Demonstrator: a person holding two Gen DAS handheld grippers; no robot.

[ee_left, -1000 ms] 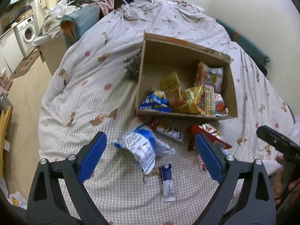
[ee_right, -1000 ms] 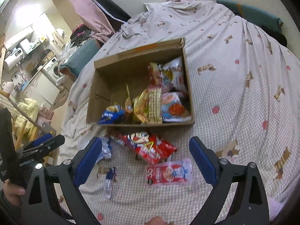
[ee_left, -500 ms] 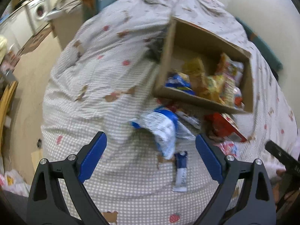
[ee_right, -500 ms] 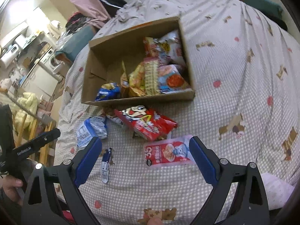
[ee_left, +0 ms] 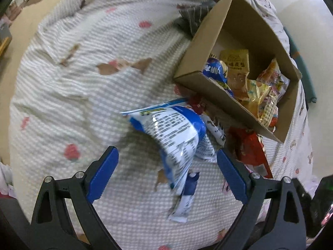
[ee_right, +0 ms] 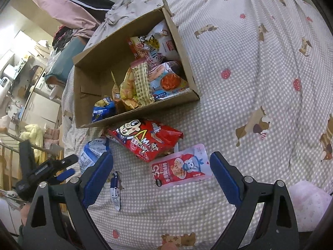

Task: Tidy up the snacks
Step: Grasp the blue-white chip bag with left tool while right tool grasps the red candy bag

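A cardboard box on the bed holds several snack packs. In front of it lie a blue-and-white bag, a red candy bag, a pink pouch and a small blue-white stick pack. My left gripper hovers open just before the blue-and-white bag, whose lower end lies between the fingers. My right gripper is open, with the pink pouch between its fingers, above the bed.
The checked bedspread covers the bed, whose left edge drops to the floor. A dark striped thing lies left of the box. Cluttered furniture and appliances stand at the left. A pink cloth lies at the lower right.
Both grippers have come down and closer to the loose packs. The left one swung left and now frames the blue-and-white bag; the right one now frames the pink pouch. Both stayed open.
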